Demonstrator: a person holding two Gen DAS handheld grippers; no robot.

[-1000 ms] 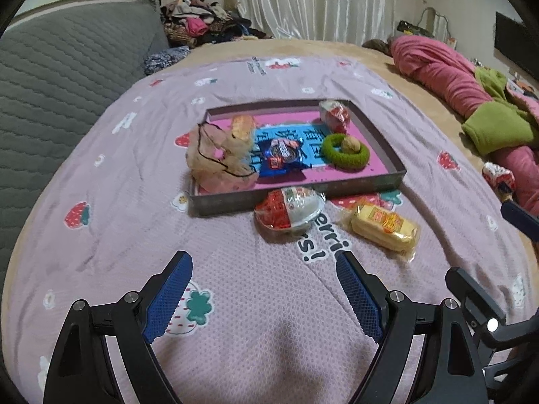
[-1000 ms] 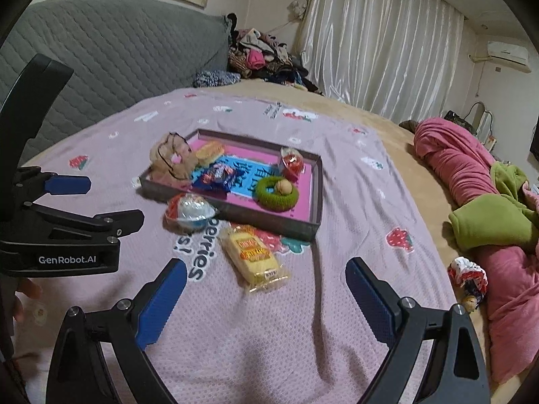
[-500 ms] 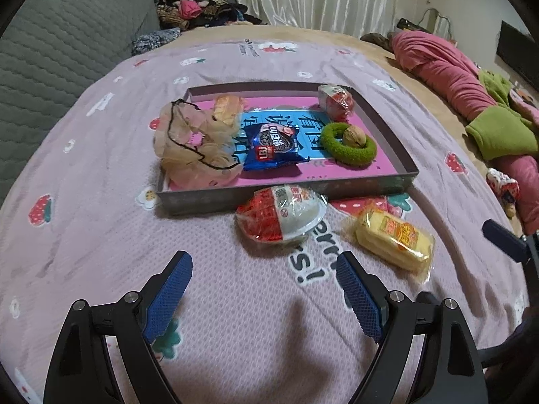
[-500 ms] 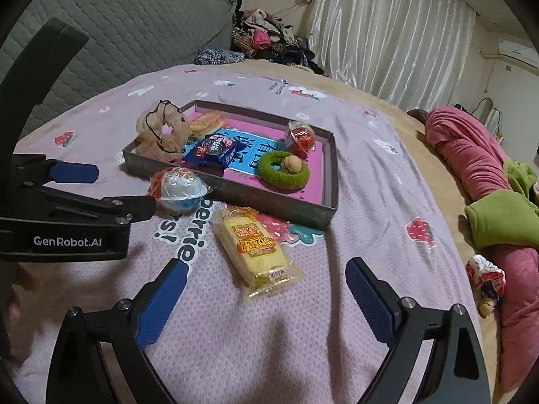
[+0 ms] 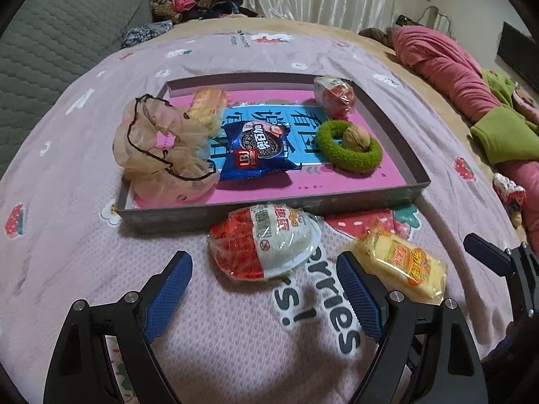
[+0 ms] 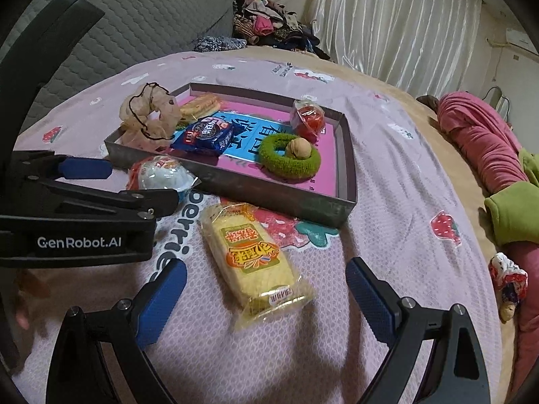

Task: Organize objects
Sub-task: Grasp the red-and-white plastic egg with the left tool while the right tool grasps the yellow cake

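A home bedroom: the lower and middle of both views are filled by a bed under a lilac quilted bedspread printed with strawberries and lettering. At upper left stands a grey padded headboard, with a heap of loose clothes just beside it at top centre. Pale pleated curtains hang across the upper right, an air conditioner is mounted on the wall at the far right edge, and a rumpled pink and green blanket lies along the bed's right side

The left gripper hides part of the red-and-white snack pack in the right wrist view.
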